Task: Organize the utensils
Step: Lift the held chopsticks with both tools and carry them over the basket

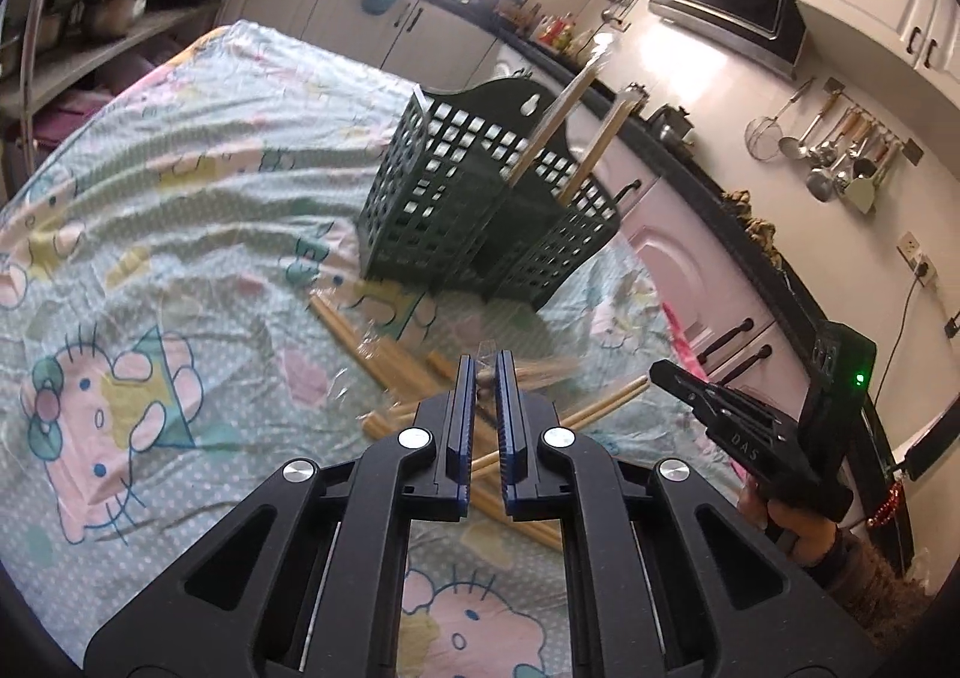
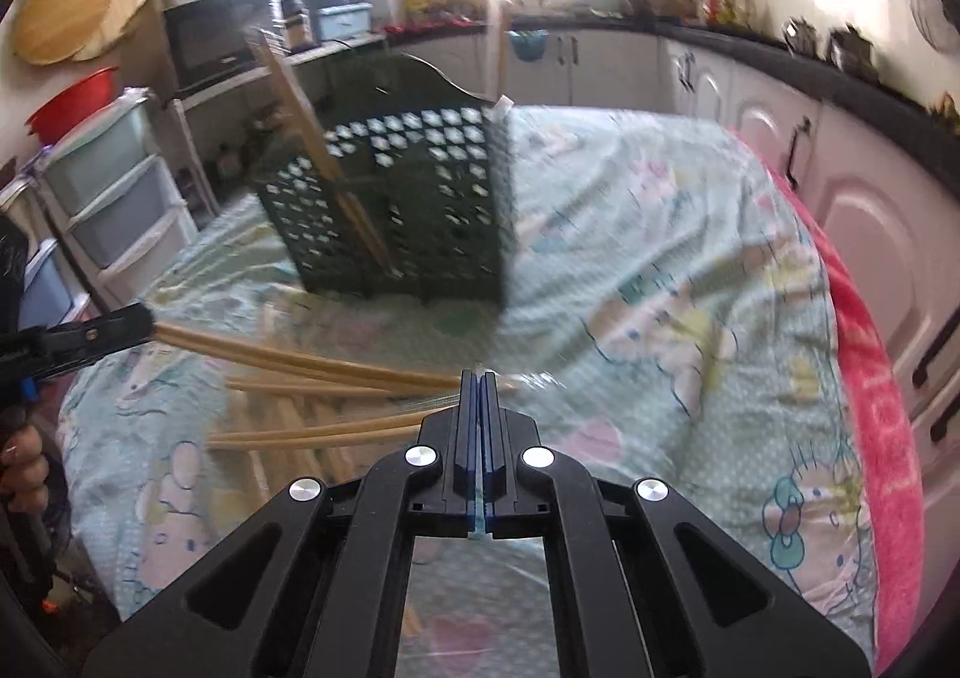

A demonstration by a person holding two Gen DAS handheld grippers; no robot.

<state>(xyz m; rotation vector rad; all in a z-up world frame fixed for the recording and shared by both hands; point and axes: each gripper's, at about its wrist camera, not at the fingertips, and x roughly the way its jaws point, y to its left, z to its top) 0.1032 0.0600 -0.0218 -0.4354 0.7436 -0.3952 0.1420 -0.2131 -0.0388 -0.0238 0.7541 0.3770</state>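
Observation:
A dark green lattice utensil holder [image 1: 480, 198] stands on the cartoon-print cloth [image 1: 180, 234], with two wooden chopsticks [image 1: 561, 120] leaning in its right compartment; it also shows in the right wrist view [image 2: 408, 198]. Several loose chopsticks in clear plastic wrap [image 1: 414, 372] lie in front of it. My left gripper [image 1: 487, 363] is shut on the end of a wrapped chopstick pair [image 2: 300, 363]. My right gripper [image 2: 479, 378] is shut on the clear wrap at the other end of that pair. The right gripper also shows in the left wrist view [image 1: 684, 378].
Kitchen cabinets [image 2: 780, 138] and a dark counter run along the far and right sides. A pink towel [image 2: 870, 378] hangs at the table's right edge. Shelves with pots [image 1: 114, 0] stand at left. Plastic drawers [image 2: 114, 186] stand beyond the holder.

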